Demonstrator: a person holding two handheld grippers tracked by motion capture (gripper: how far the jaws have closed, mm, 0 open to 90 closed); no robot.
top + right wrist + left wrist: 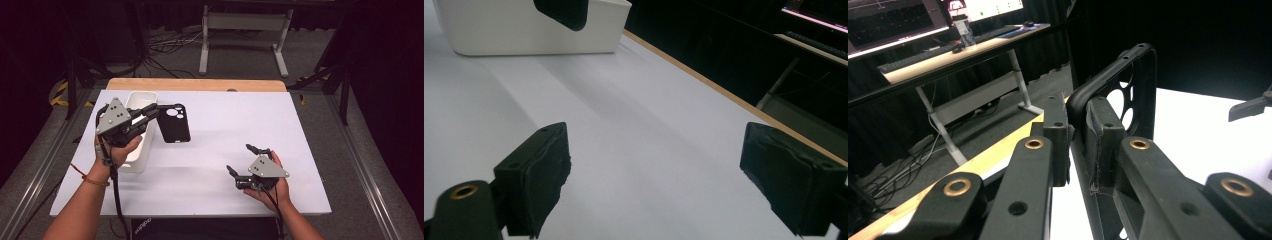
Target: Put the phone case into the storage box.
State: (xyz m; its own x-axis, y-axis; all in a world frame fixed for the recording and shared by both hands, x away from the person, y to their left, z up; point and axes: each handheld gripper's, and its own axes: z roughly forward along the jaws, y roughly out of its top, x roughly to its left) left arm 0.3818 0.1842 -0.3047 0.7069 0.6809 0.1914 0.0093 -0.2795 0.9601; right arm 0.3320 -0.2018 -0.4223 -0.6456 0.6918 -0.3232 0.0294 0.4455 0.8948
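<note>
A black phone case with round camera cutouts hangs above the white table, just right of a white bin. My left gripper is shut on the case's edge. In the left gripper view the two pads clamp the case's rim from both sides. My right gripper rests low near the table's front right, open, with nothing between its fingers. In the right gripper view its pads stand wide apart over bare table, and a corner of the case shows far off in front of the bin.
The white bin stands lengthwise along the table's left side. A wooden strip runs along the table's far edge. Beyond it are a desk frame and cables on the floor. A desk with monitors shows in the left gripper view.
</note>
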